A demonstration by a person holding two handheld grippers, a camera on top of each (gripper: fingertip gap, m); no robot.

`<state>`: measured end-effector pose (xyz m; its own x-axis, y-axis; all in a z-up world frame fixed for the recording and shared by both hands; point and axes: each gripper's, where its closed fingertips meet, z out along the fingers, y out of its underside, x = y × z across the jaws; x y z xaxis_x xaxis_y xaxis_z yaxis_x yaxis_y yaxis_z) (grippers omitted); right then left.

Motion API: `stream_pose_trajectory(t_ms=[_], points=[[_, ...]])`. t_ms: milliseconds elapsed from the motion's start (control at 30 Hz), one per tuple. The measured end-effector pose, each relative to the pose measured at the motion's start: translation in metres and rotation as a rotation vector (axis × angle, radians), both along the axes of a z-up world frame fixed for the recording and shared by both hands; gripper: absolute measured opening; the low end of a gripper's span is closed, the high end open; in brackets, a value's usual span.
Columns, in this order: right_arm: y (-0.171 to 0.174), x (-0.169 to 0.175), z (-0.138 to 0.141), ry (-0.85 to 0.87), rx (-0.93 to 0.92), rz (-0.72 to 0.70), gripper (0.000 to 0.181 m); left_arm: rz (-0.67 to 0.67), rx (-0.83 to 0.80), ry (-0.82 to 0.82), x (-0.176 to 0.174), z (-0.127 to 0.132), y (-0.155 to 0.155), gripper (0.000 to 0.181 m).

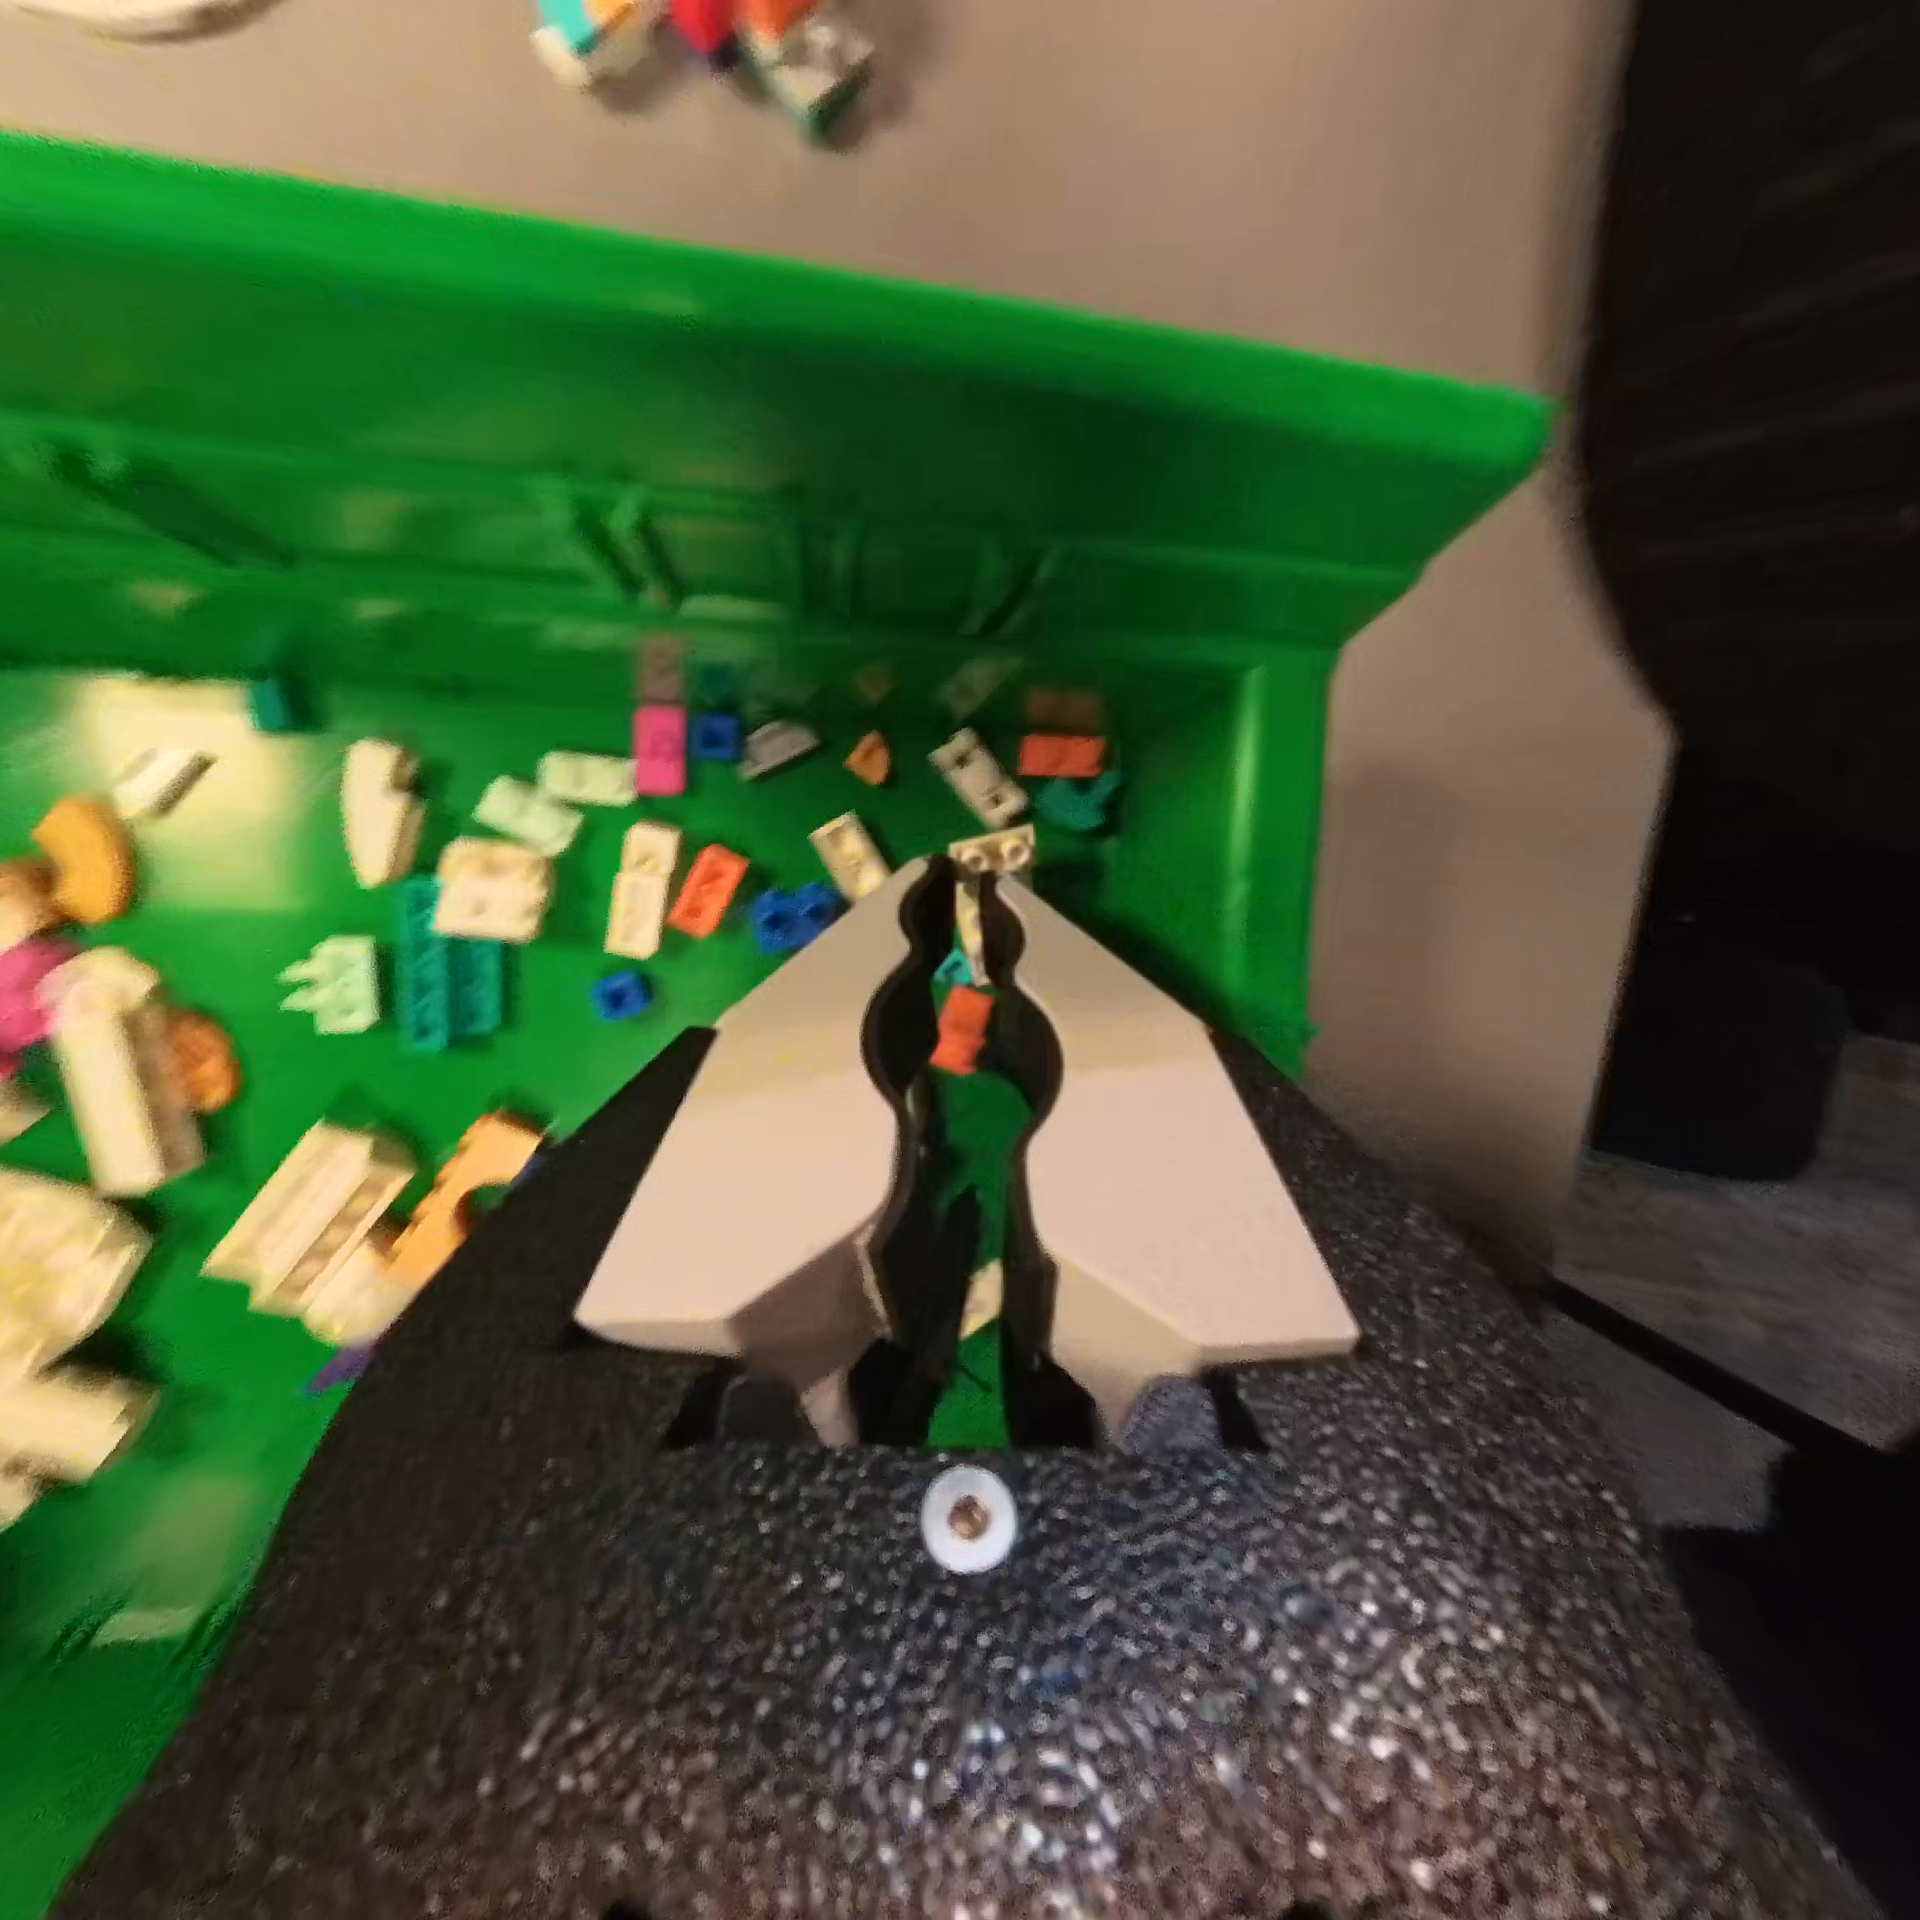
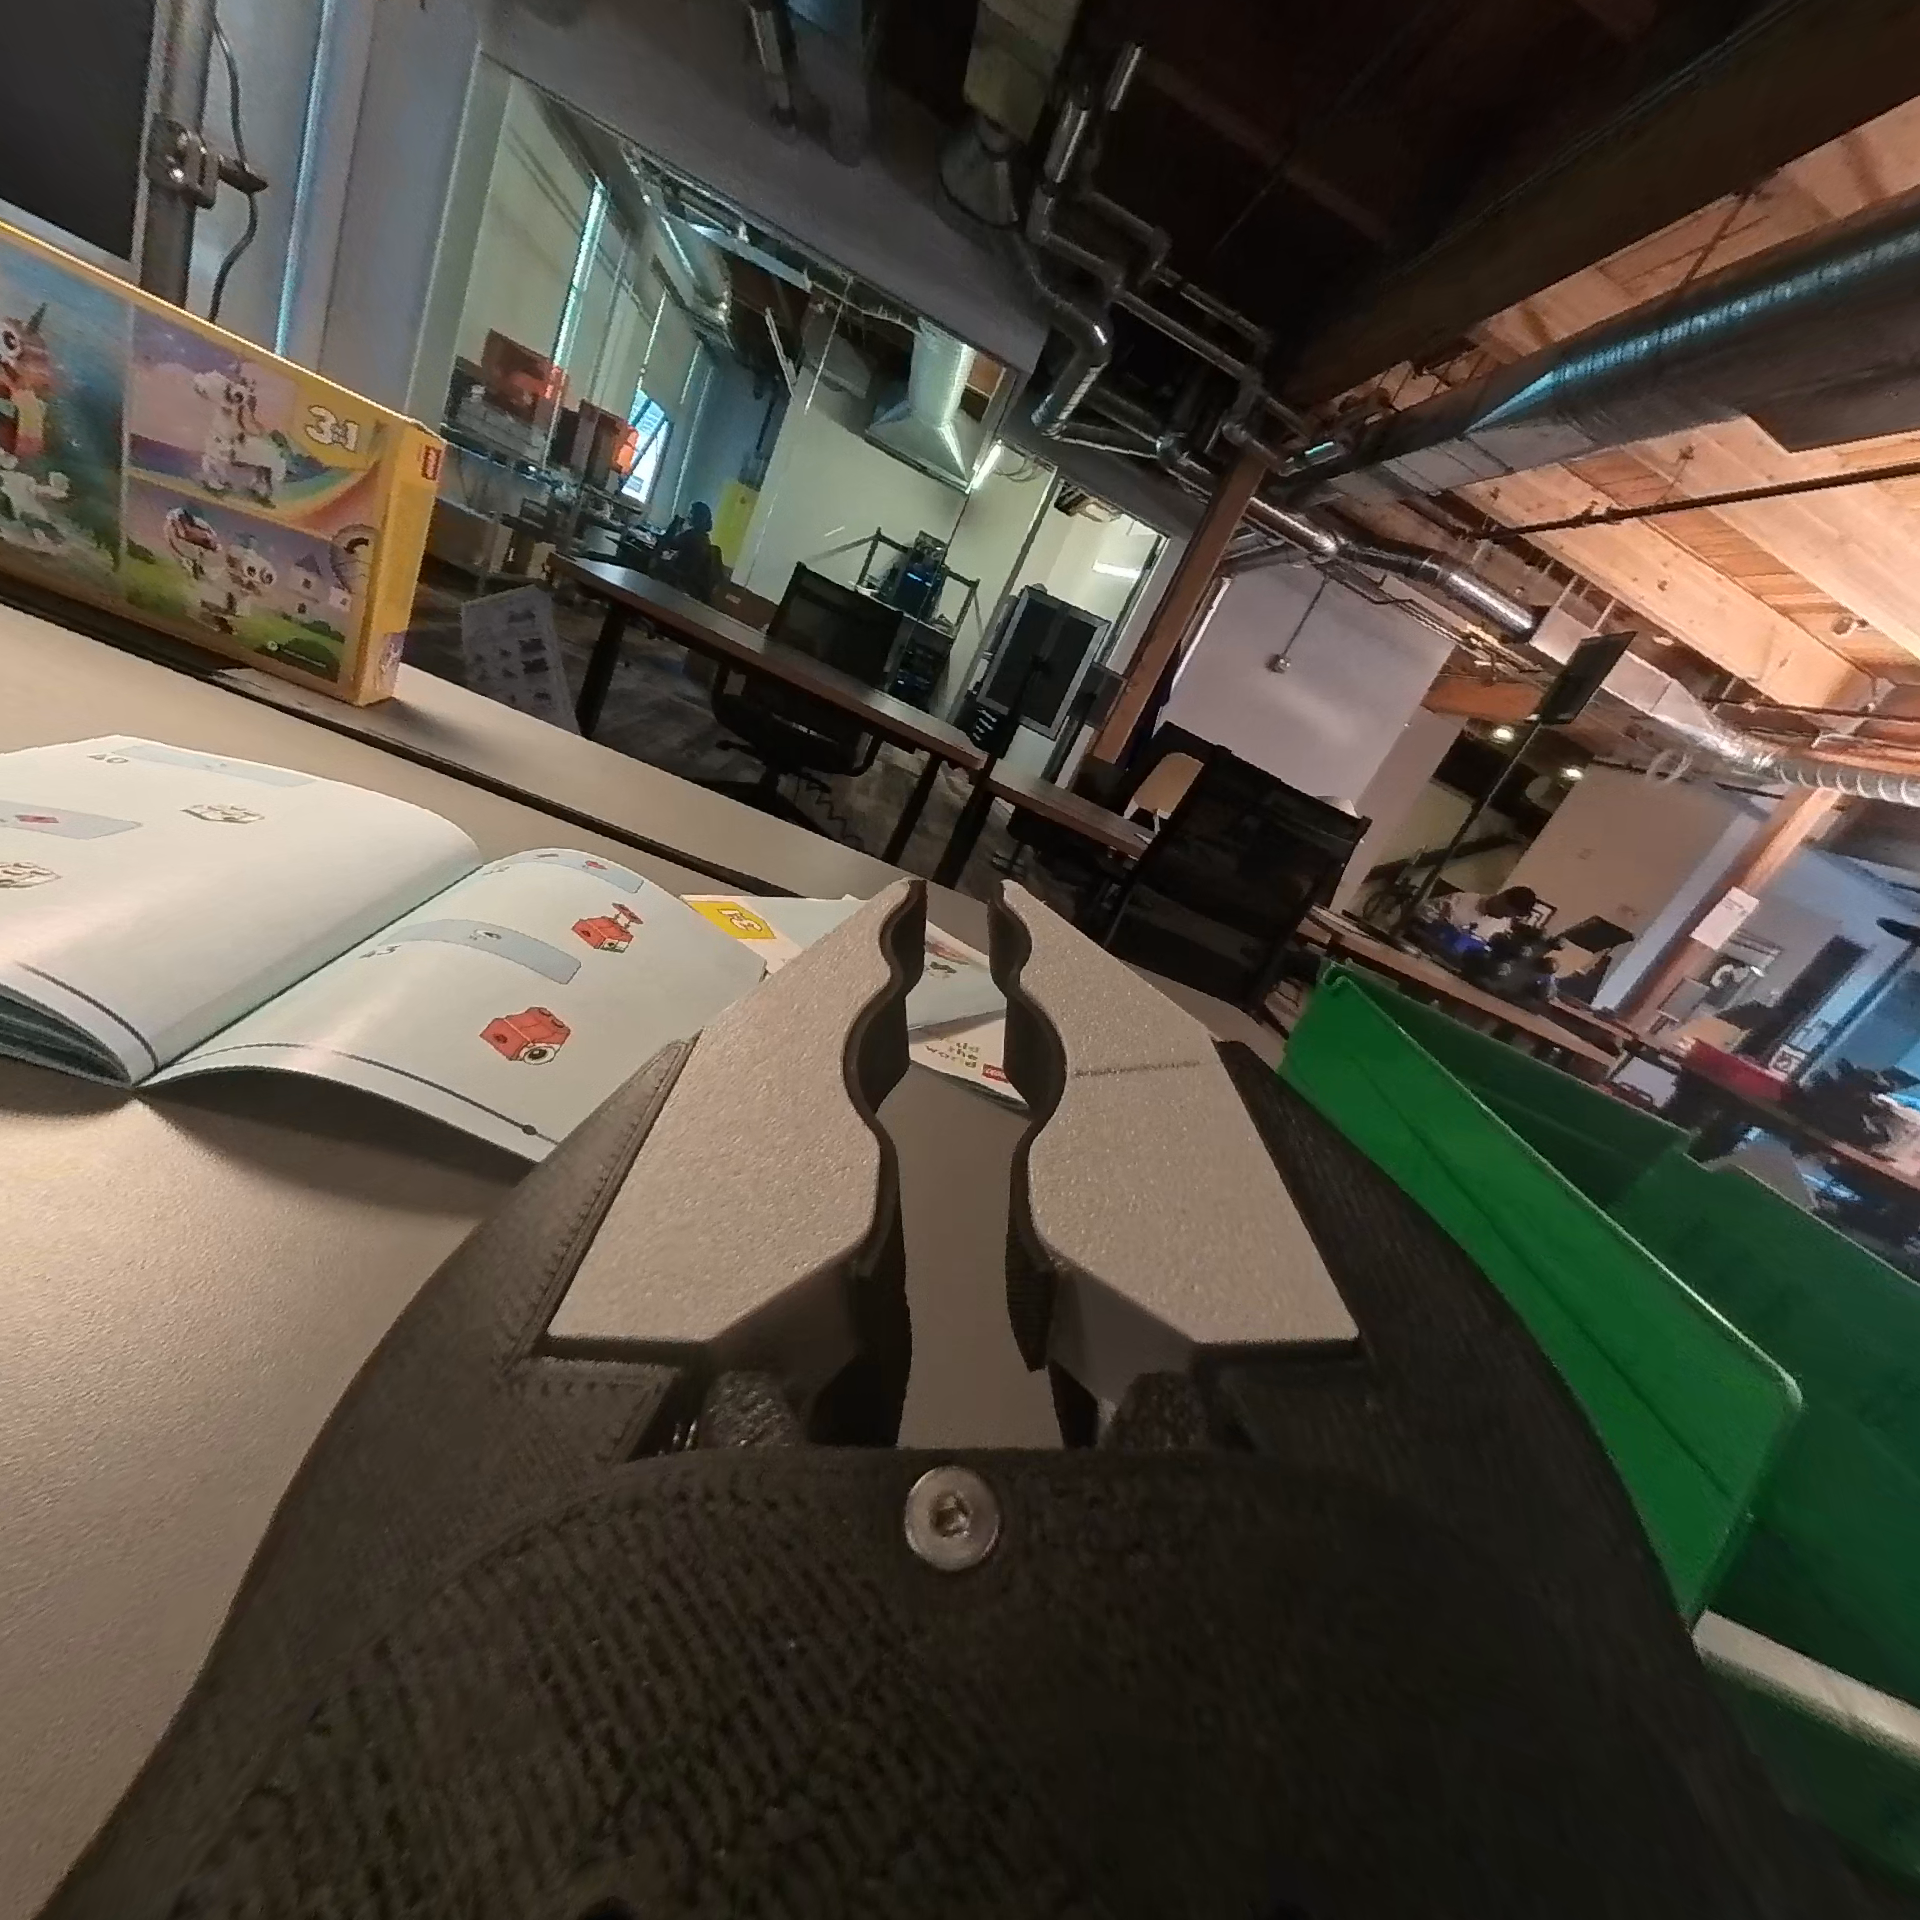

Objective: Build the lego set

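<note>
left tool (image 1: 987,883): pinched on a tan plate (image 1: 995,854) over the green bin's (image 1: 727,353) right corner — lifted clear (frame blurred).
right tool (image 2: 956,904): narrow gap, holding nothing — parked low over the surface (image 2: 208,1299).
booklet (image 2: 312,935): open, for reference.

Bright green plastic bin (image 1: 935,416), upper half of left wrist frame: smooth, semi-gloss, light glare at left. Small coloured plastic lego bricks (image 1: 644,894) inside: hard, shiny. Left gripper (image 1: 987,883) w/ matt beige plastic fingers (image 1: 810,1122); black body below looks grainy, speckled w/ glints. Grey bench (image 2: 208,1299), lower left of right wrist frame: smooth, matt. Open paper instruction booklet (image 2: 312,935), centre left: slight sheen. Yellow cardboard box (image 2: 260,499), upper left: glossy print. Right gripper (image 2: 956,904) fingers (image 2: 779,1143): grey, fine-grained matt; black body ribbed w/ print lines, bright metal screw (image 2: 951,1529). Upper right: bare wood ceiling planks (image 2: 1714,499), ribbed metal duct (image 2: 1662,332).
</note>
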<state>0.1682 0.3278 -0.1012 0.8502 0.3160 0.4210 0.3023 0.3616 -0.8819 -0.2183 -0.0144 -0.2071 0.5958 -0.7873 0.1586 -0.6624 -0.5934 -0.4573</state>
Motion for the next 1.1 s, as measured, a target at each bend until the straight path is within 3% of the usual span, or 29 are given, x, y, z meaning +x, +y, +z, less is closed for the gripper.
stream_pose_trajectory(t_ms=[33, 300, 500, 633, 733, 800, 933, 1100], points=[[0.0, 0.0, 0.0, -0.003, 0.001, 0.0, 0.01, 0.034, 0.033, 0.048, -0.01, -0.001, 0.005, 0.002], [0.001, 0.0, 0.0, -0.004, 0.0, -0.006, 0.009, 0.255, 0.166, 0.188, -0.062, 0.014, 0.032, 0.0], [0.002, -0.001, -0.001, -0.011, 0.001, -0.007, 0.009, 0.316, 0.146, 0.226, -0.075, 0.011, 0.036, 0.0], [0.001, -0.001, -0.001, -0.013, 0.001, -0.006, 0.009, 0.338, 0.119, 0.128, -0.065, 0.01, 0.036, 0.024], [0.001, -0.002, -0.001, -0.019, 0.002, -0.006, 0.009, 0.39, 0.106, 0.122, -0.07, 0.009, 0.035, 0.03], [0.001, -0.002, -0.001, -0.02, 0.002, -0.006, 0.009, 0.48, 0.073, 0.148, -0.076, 0.012, 0.028, 0.038], [0.002, -0.002, -0.002, -0.021, 0.002, -0.011, 0.009, 0.679, 0.096, 0.389, -0.112, 0.037, 0.002, 0.04], [0.003, -0.003, -0.003, -0.036, 0.003, -0.02, 0.009, 0.708, 0.033, 0.442, -0.118, 0.047, -0.03, 0.028]])
